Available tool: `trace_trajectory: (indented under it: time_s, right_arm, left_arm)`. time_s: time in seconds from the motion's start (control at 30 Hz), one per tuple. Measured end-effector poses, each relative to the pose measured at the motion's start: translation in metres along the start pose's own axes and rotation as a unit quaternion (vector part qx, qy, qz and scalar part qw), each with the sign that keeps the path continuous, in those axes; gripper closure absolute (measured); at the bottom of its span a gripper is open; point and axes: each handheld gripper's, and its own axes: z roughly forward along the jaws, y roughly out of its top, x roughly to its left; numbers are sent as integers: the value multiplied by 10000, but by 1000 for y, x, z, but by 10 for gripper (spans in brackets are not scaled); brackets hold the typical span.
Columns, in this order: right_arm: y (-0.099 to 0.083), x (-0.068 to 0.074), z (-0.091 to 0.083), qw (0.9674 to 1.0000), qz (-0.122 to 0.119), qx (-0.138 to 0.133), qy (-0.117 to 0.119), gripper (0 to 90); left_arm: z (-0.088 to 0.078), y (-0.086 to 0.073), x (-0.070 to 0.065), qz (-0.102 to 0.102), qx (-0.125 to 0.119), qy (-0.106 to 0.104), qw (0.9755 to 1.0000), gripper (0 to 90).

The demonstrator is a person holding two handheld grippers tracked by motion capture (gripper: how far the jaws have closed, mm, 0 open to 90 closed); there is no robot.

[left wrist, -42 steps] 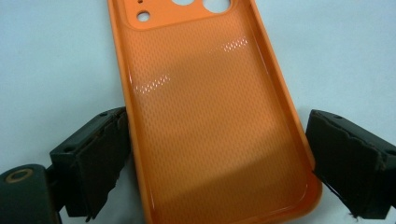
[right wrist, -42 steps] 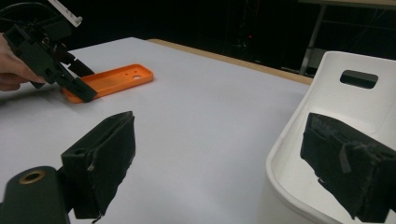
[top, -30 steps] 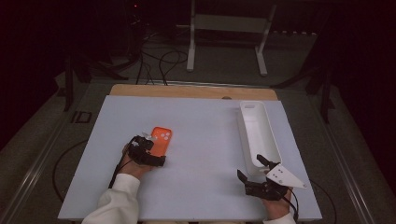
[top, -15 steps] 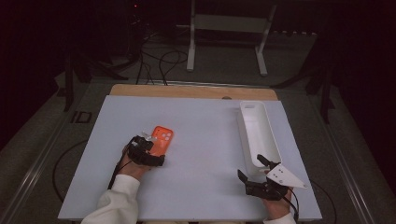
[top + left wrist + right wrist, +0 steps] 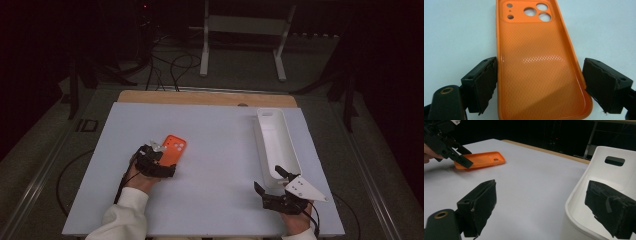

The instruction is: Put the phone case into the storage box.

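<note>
- Orange phone case [image 5: 171, 149] lying flat, hollow side up, on the left half of the white table [image 5: 220, 150], long axis running straight away from the left gripper [image 5: 155, 159], camera holes at the far end.
- Left gripper [image 5: 539, 82] spread wide, straddling the case's near end; left jaw touching or nearly touching its edge, right jaw just clear, no squeeze yet.
- Right gripper [image 5: 272, 184] gaping too, holding nothing, well apart from the case, beside the white tray's [image 5: 282, 150] near end.
- Nearer hand by far: the left.
</note>
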Motion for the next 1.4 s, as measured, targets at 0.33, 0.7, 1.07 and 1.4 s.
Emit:
trace_trajectory:
  time_s: [0.33, 0.7, 1.07, 1.4]
  right_arm:
    - [0, 0, 0, 10000, -4, -4, 2, 102]
    - [0, 0, 0, 10000, -2, -2, 1, 102]
    - [0, 1, 1, 10000, -5, -7, 8, 102]
    - [0, 0, 0, 10000, -6, -7, -1, 102]
  left_arm:
    - [-6, 2, 1, 3, -152, 67, 9999, 162]
    - [-14, 5, -1, 14, -375, 99, 9992, 169]
    - [-14, 5, -3, 90, -303, 95, 9995, 170]
    - [-3, -1, -1, 20, -73, 79, 9999, 169]
